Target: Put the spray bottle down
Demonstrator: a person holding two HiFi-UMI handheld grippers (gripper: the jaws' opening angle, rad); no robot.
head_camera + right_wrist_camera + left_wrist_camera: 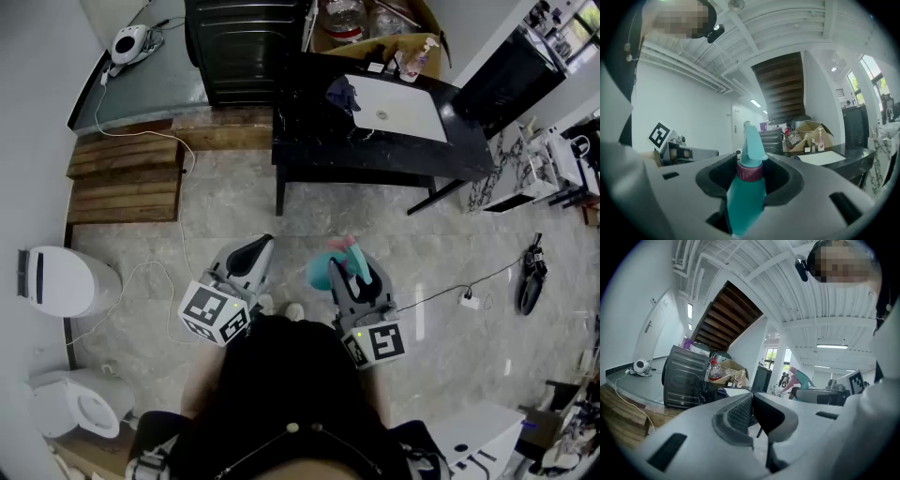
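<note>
The right claw [750, 180] is clamped on a teal plastic spray bottle with a pink ring round its neck [747, 197]. The two jaws squeeze it from both sides, and it stands up straight between them. The bottle is up in the air, in front of the person and over the pale stone floor [234, 206]. It does not rest on anything. The left claw [752, 413] has its jaws pressed together with nothing in them, and it is held out beside the right one. Ahead, well apart from the bottle, stands a long black worktop [309, 141] with a white sink [403, 108] set into it. I think this is the carrying step, and the putting down is not done yet. Next, the bottle likely has to go over a flat bare spot, maybe on that worktop. It should come down straight until its bottom sits flat, and only then should the jaws let go, or it may tip.
</note>
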